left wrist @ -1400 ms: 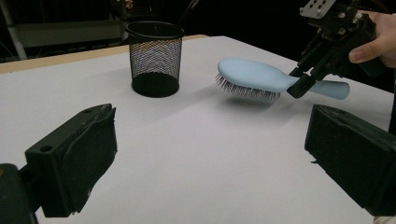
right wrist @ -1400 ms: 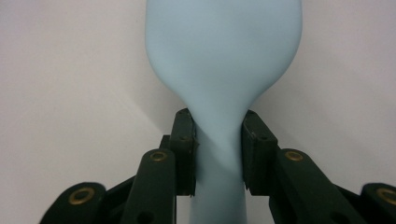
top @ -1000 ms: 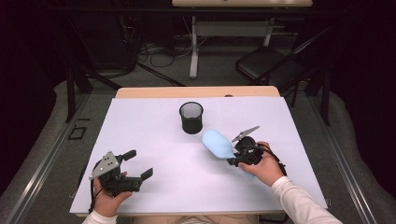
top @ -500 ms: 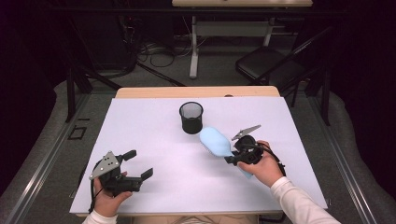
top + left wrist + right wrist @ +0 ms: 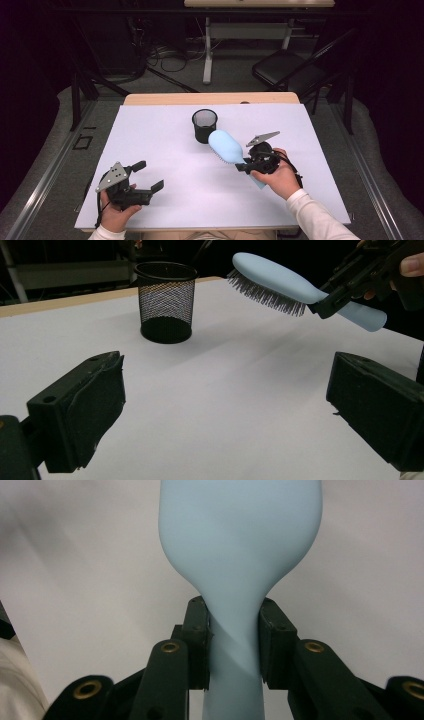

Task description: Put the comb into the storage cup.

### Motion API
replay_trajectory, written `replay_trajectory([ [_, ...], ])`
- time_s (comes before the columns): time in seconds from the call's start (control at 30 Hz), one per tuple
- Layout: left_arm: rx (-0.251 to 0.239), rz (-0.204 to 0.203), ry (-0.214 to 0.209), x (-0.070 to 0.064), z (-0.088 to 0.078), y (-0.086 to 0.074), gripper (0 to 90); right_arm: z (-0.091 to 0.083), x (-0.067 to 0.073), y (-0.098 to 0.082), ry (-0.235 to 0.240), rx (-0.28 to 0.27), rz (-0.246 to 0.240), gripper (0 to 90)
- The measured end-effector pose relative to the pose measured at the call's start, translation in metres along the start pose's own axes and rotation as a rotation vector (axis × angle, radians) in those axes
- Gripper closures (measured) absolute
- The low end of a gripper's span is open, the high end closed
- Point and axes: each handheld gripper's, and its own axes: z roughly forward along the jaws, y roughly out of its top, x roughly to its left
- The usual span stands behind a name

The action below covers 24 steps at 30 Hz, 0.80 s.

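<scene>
Where the right gripper clamps its neck, a pale-blue, dark-bristled hairbrush.

- High view: fixed above the person's side, looking forward and down over the whole white-covered counter.
- Left gripper view: low, near the counter surface, looking across it at the black wire-mesh cup and pale blue plastic hairbrush, both shared with the high view.
- Right gripper view: very close, along the brush's handle.
</scene>
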Motion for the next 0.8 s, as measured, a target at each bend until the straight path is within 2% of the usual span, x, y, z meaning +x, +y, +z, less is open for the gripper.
replay_trajectory([
  [0.5,-0.001,-0.003,0.003,0.0,0.0,0.0,2.3,0.0,0.002,0.009,0.007,-0.041,0.001,69.9],
  [0.8,0.003,0.0,0.003,0.001,0.0,0.0,2.3,0.001,0.003,0.018,0.014,-0.085,0.003,70.0],
])
